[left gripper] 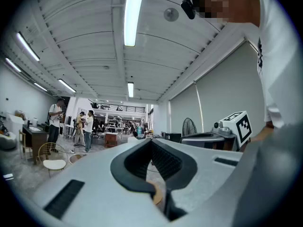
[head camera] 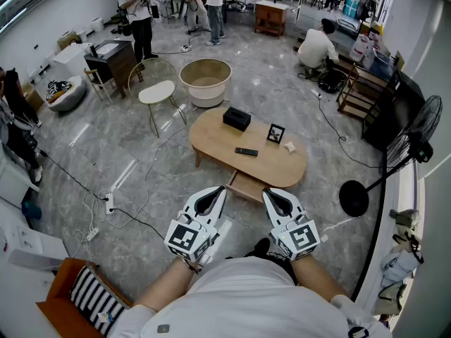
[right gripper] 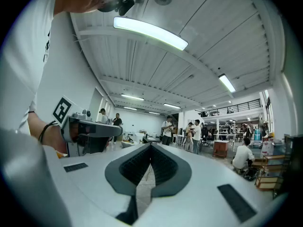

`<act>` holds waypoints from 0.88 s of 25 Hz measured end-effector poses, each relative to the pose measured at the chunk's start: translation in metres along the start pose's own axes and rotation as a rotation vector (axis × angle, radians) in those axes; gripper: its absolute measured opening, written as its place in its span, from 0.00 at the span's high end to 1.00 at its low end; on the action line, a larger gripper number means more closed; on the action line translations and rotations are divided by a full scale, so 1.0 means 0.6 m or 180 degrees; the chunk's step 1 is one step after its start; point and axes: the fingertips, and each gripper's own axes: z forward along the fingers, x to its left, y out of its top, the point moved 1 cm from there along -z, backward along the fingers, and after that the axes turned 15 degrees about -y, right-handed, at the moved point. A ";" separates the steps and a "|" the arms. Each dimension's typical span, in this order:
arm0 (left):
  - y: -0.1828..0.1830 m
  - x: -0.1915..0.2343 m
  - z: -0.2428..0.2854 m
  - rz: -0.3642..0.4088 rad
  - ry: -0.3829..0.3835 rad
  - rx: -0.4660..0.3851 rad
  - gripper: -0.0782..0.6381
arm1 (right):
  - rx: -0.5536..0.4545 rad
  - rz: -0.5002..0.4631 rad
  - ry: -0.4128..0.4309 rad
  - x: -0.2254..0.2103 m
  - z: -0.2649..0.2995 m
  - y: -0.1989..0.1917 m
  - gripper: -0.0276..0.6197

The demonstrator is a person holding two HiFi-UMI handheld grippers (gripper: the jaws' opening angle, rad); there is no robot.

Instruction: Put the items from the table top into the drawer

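An oval wooden table (head camera: 211, 136) stands a few steps ahead on the grey floor. On it lie a black box (head camera: 237, 118), a small picture frame (head camera: 275, 133), a dark remote (head camera: 246, 151) and a small white item (head camera: 289, 146). A drawer (head camera: 246, 186) is pulled out on the table's near side. I hold both grippers level in front of my chest, well short of the table. The left gripper (head camera: 218, 191) (left gripper: 151, 142) and the right gripper (head camera: 271, 193) (right gripper: 151, 146) are both shut, tips meeting, with nothing between them.
Beyond the table are a round tub (head camera: 205, 82) and a wire chair (head camera: 156, 92). A standing fan (head camera: 416, 143) is at the right, cables and a power strip (head camera: 110, 203) at the left. A striped cushion (head camera: 91, 298) lies near my left. Several people stand at the back.
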 end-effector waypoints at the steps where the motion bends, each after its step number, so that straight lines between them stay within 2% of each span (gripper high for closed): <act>1: 0.000 0.000 0.000 -0.0003 0.0001 -0.0001 0.88 | 0.0006 -0.0001 0.0002 0.000 0.000 -0.001 0.92; 14: -0.008 -0.002 0.004 -0.0058 -0.0009 0.0000 0.88 | 0.0043 -0.0009 0.0011 -0.002 -0.006 -0.007 0.92; 22: -0.020 0.009 0.034 -0.0084 -0.0018 0.0057 0.88 | 0.0139 0.0023 0.0142 -0.017 0.007 -0.026 0.92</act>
